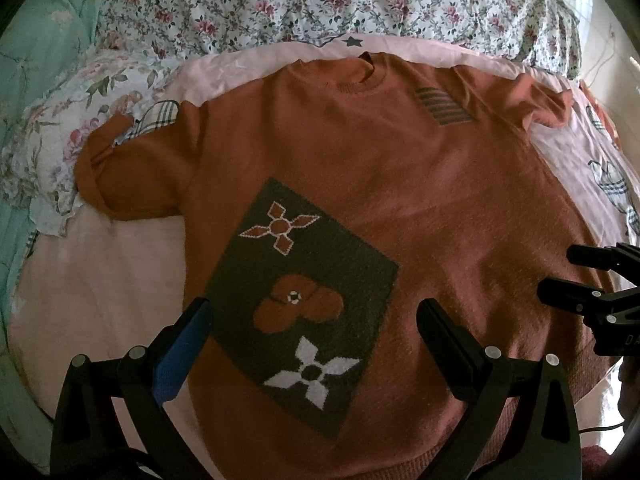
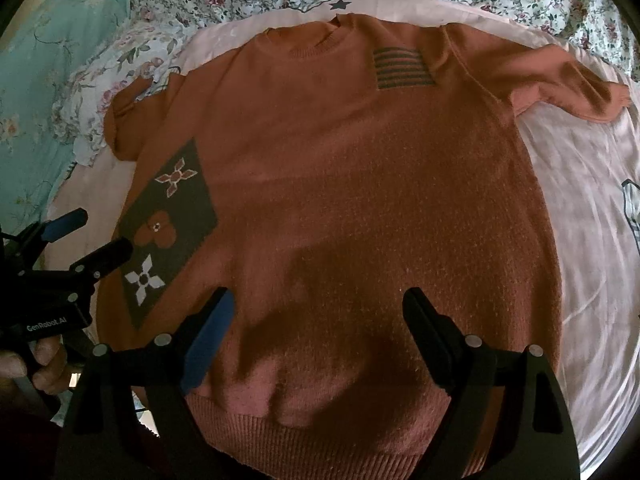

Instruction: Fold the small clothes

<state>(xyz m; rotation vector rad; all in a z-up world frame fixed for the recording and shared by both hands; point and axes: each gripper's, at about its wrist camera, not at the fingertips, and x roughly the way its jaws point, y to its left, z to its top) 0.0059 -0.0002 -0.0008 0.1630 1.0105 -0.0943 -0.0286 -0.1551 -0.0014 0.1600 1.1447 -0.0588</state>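
Observation:
A rust-orange knit sweater [image 1: 380,160] lies flat, front up, on a pink sheet [image 1: 100,280], collar far, ribbed hem near. It has a dark patch with flower shapes [image 1: 300,300] on its left side and a striped patch [image 1: 442,106] on the chest. It also shows in the right wrist view [image 2: 340,180]. My left gripper [image 1: 312,320] is open and empty above the flower patch. My right gripper [image 2: 316,312] is open and empty above the lower middle of the sweater, near the hem [image 2: 320,436]. Each gripper shows in the other's view: the right one [image 1: 560,276], the left one [image 2: 102,232].
A floral quilt [image 1: 320,0] is bunched along the far side of the bed. A teal floral cover [image 1: 36,60] lies at the far left. The pink sheet extends to the right of the sweater [image 2: 592,220].

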